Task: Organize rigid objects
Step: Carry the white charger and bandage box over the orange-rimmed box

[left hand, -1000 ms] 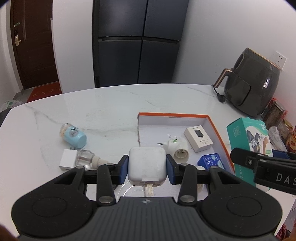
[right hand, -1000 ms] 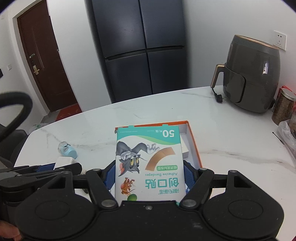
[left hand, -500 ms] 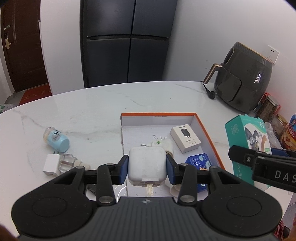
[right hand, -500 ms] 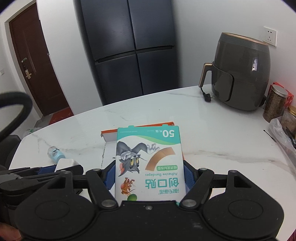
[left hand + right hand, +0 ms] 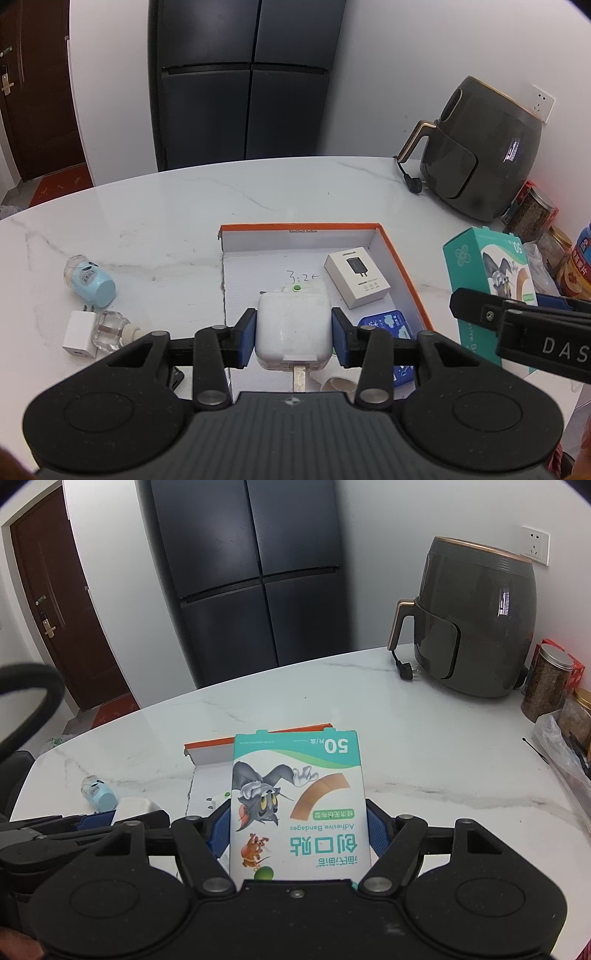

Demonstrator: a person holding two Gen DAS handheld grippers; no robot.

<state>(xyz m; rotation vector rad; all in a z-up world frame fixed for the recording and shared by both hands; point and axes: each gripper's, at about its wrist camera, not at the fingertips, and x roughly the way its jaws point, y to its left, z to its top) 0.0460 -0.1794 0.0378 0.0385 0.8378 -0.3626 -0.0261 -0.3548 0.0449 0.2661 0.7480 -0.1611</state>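
Both claws have lifted since a second ago: our left claw (image 5: pixel 293 334) pinches the white charger (image 5: pixel 291 332) above the orange-rimmed box (image 5: pixel 402 258), ready to drop it, our right claw (image 5: pixel 295 830) clamping the bandage box (image 5: pixel 299 805) alongside.

Glossy marble table (image 5: pixel 192 206); matt white plastic charger (image 5: pixel 292 332)

Even indoor light, sharp focus, fisheye bending and dark corners.
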